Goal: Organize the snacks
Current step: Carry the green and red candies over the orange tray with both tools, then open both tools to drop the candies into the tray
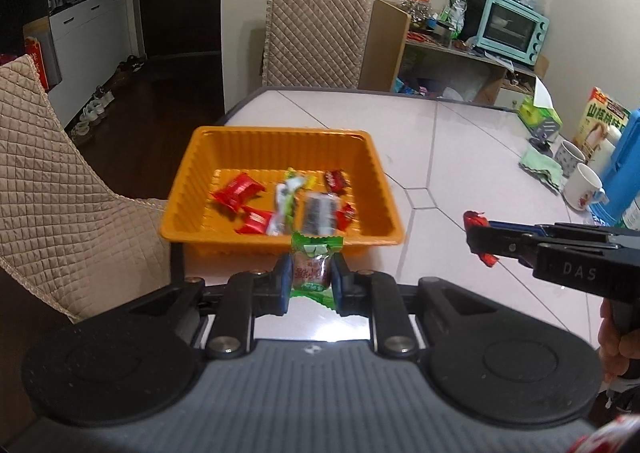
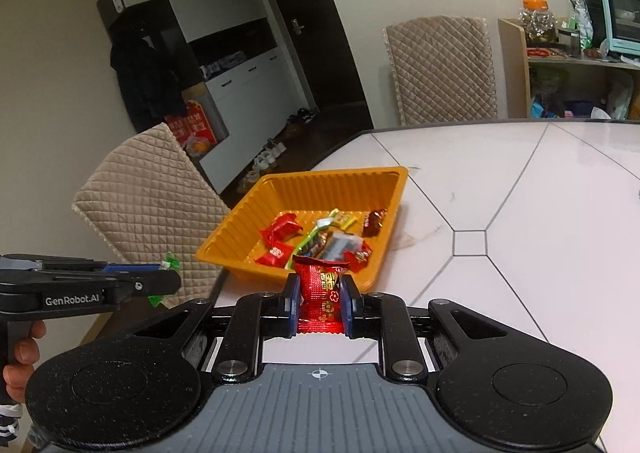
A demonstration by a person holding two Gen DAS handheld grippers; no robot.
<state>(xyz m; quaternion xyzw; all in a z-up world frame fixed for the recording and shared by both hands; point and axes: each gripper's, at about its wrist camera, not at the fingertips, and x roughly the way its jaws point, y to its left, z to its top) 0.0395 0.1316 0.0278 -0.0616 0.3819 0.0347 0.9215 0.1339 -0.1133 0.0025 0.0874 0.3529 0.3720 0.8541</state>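
Observation:
An orange ribbed tray (image 1: pixel 276 141) (image 2: pixel 240 221) sits near the table's left edge and holds several wrapped snacks, mostly red ones (image 1: pixel 238 189) (image 2: pixel 282 229). My left gripper (image 1: pixel 311 273) is shut on a green-ended wrapped snack (image 1: pixel 312 267), just short of the tray's near wall. In the right wrist view this gripper (image 2: pixel 166 277) shows at the left with the green wrapper (image 2: pixel 170 262) sticking out. My right gripper (image 2: pixel 320 295) is shut on a red foil snack (image 2: pixel 320 285), also before the tray. It appears at the right of the left wrist view (image 1: pixel 478 239), red wrapper (image 1: pixel 474 219) in its tips.
Quilted beige chairs (image 1: pixel 48 157) (image 1: pixel 316 33) stand left of and behind the white table (image 1: pixel 460 157). Mugs (image 1: pixel 582 181), a blue jug (image 1: pixel 624 157), a cloth (image 1: pixel 540 167) and a box (image 1: pixel 600 117) crowd the table's right side. A cluttered shelf with a mint oven (image 1: pixel 512 29) stands beyond.

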